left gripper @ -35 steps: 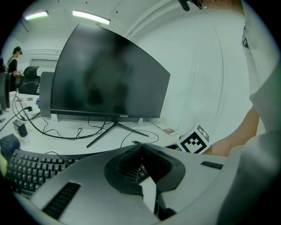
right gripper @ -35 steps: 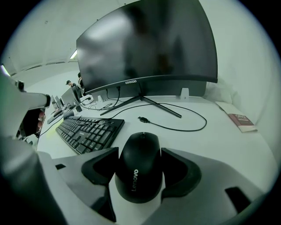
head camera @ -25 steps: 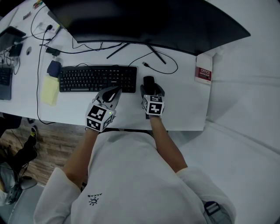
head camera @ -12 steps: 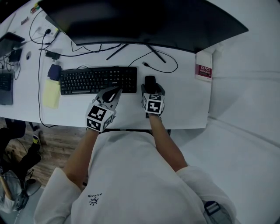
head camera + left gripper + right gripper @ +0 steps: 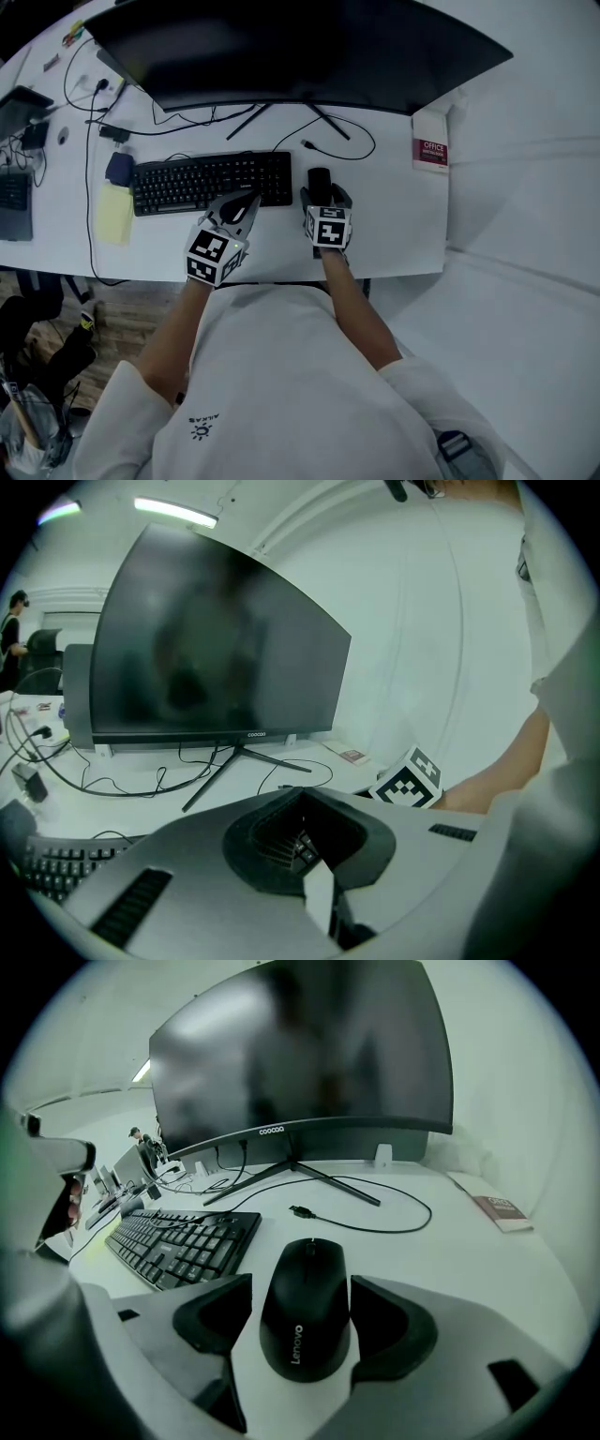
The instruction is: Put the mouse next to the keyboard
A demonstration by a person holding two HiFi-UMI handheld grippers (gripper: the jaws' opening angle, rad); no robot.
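- Your right gripper (image 5: 302,1321) had its jaws apart, one on each side of the black Lenovo mouse (image 5: 305,1302). Bare desk showed between the left jaw and the mouse. The right-side gap was too tight to judge contact.
- The mouse sat flat on the white desk (image 5: 394,234), just beside the right end of the keyboard (image 5: 213,181). A thin strip of desk ran between them, so they were not touching.
- In the head view the right gripper covered the rear of the mouse, so only its front showed.
- Your left gripper (image 5: 309,855) had its jaws closed together with nothing in them. In the head view its tip was at the keyboard's front edge.
- In the left gripper view its own jaws blocked the lower half. Only a corner of the keyboard showed at lower left, and the mouse was out of sight.
- The monitor (image 5: 281,47) was cut off by the top edge of the head view, and the laptop (image 5: 11,192) by the left edge.
- A person (image 5: 136,1133) far back was too small to make out.
- Count: one mouse, one keyboard, one monitor, two grippers, one red-and-white booklet (image 5: 431,155), one yellow notepad (image 5: 114,214), and one loose cable (image 5: 342,141) behind the mouse.
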